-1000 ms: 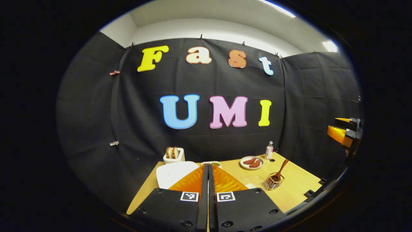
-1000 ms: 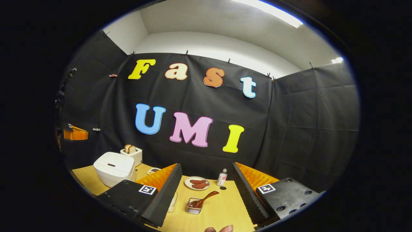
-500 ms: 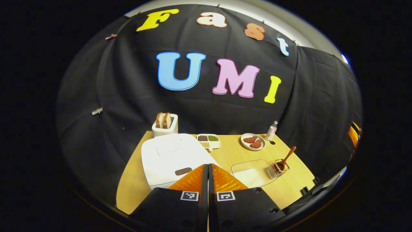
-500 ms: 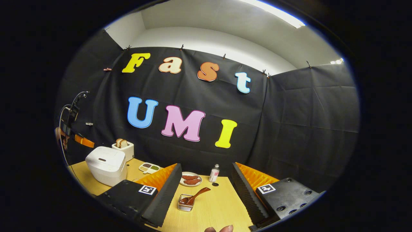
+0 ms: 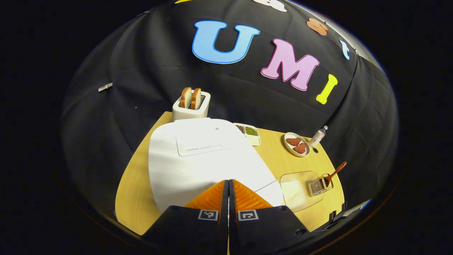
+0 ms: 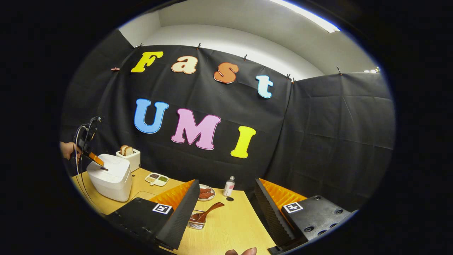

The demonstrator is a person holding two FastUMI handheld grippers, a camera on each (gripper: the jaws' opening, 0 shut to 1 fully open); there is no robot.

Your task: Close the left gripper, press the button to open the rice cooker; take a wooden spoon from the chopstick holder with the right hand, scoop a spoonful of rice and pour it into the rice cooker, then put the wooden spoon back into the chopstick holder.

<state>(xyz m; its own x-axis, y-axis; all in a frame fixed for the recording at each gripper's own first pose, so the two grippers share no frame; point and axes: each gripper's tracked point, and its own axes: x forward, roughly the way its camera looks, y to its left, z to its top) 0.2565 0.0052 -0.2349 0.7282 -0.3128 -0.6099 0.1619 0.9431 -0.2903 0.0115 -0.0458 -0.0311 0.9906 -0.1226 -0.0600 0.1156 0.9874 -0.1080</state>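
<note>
- Tilting down over the white rice cooker, the left gripper has its fingers pressed together, tips at the cooker's near lid edge; the right gripper view shows them at the lid button, contact uncertain.
- The right gripper hangs above the table, fingers spread wide and empty.
- At twelve o'clock between them, the wooden spoon leans in the wire chopstick holder.
- In the left gripper view, the clear rice container sits at four o'clock of the cooker, touching the holder.
- Farther off: plate of meat, bottle, bean tray, toaster, black cloth wall.
</note>
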